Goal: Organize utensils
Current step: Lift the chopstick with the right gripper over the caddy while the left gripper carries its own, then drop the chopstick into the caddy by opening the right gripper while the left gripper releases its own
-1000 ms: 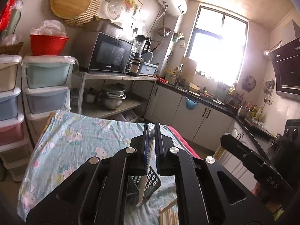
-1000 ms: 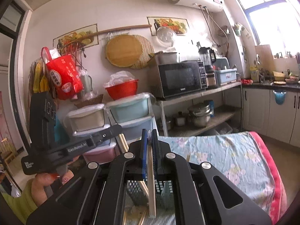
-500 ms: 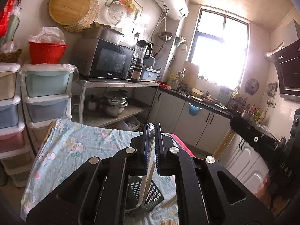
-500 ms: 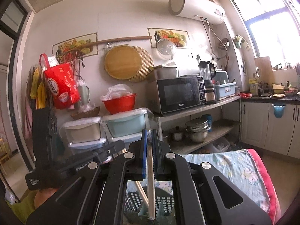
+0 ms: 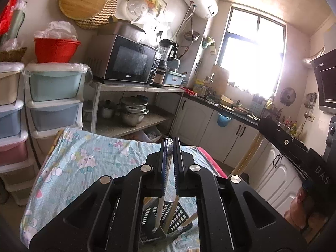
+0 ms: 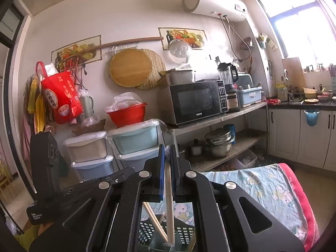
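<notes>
Both grippers, left [image 5: 170,147] and right [image 6: 167,150], jaws clenched on upright utensils, should lower them straight into the black basket [image 6: 184,234] before letting go.

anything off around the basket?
Nothing damaged or spilled. The black slotted basket stands on the cartoon-print cloth, with a chopstick leaning askew inside. Each tool, left and right, grips a utensil hanging over it.

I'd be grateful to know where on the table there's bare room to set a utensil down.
Free: the patterned tablecloth between the stacked drawers and the black basket, and its red-edged side toward the cabinets. Crowded: around the basket, under both grippers.
</notes>
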Motion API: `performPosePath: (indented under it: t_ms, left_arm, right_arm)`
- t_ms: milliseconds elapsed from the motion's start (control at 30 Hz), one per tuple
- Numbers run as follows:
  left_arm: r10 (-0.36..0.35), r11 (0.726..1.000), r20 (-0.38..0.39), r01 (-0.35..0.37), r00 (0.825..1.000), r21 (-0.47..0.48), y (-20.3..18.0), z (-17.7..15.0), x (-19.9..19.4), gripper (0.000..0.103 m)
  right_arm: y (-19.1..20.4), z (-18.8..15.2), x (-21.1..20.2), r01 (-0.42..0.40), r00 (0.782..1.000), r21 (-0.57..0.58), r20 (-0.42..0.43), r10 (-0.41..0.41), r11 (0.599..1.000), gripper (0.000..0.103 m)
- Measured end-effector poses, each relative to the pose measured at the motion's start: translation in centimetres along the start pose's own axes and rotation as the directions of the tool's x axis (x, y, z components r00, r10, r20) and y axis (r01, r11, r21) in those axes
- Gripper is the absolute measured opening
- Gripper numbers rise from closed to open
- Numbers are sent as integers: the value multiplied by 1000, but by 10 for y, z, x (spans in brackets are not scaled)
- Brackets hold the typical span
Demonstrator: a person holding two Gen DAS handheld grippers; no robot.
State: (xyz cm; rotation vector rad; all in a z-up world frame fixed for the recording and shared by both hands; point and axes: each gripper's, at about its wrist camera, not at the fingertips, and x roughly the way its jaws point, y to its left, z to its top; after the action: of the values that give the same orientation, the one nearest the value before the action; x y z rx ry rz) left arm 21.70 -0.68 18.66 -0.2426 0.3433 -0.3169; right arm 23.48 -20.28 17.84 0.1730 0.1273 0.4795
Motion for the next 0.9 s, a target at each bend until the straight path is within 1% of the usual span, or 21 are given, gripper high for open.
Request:
performPosePath:
  t_ms: [600, 833, 867, 900]
  left_arm:
    - [25, 999, -68, -26, 997, -19, 18, -29, 29, 3]
    - [30, 999, -96, -34, 995, -37, 26, -41, 37, 3]
    - [30, 999, -99, -34, 995, -39, 27, -42, 37, 3]
    - [29, 999, -104, -34, 994, -42, 28, -44, 38, 3]
  right_arm:
    - [-13, -30, 38, 23, 996, 41, -81, -20, 999, 5]
    - [-18, -40, 42, 33, 995, 64, -96, -27, 997, 6]
    - [-19, -42, 42, 34, 994, 68, -103, -27, 997, 9]
    - [-19, -43, 43, 38, 994, 71, -109, -30, 997, 16]
